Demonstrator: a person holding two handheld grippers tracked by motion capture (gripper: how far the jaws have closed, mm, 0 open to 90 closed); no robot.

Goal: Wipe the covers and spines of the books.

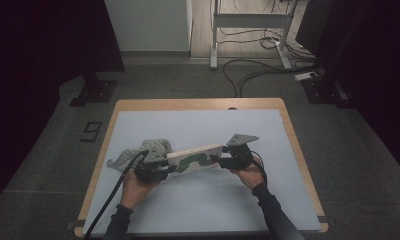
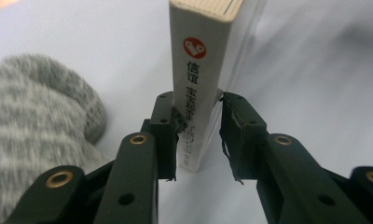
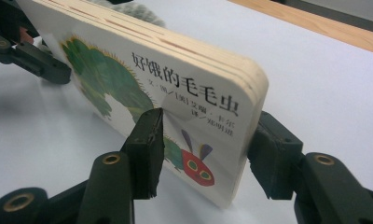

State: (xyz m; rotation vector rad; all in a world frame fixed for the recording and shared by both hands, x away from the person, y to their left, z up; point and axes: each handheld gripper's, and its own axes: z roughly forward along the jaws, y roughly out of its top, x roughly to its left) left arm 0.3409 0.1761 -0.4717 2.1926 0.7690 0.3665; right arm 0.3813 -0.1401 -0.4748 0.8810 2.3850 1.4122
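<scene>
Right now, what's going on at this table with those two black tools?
A person holds a picture book between two hand-held grippers, one at each end. The left gripper has its fingers around the spine end, and the right gripper has its fingers on the cover and back at the other end. The book stands on edge over the pale table mat. A grey knitted cloth lies on the mat just behind the left gripper.

A thick board book with a green caterpillar on its white cover stands on edge, tilted, near the middle of the tabletop, slightly left.
</scene>
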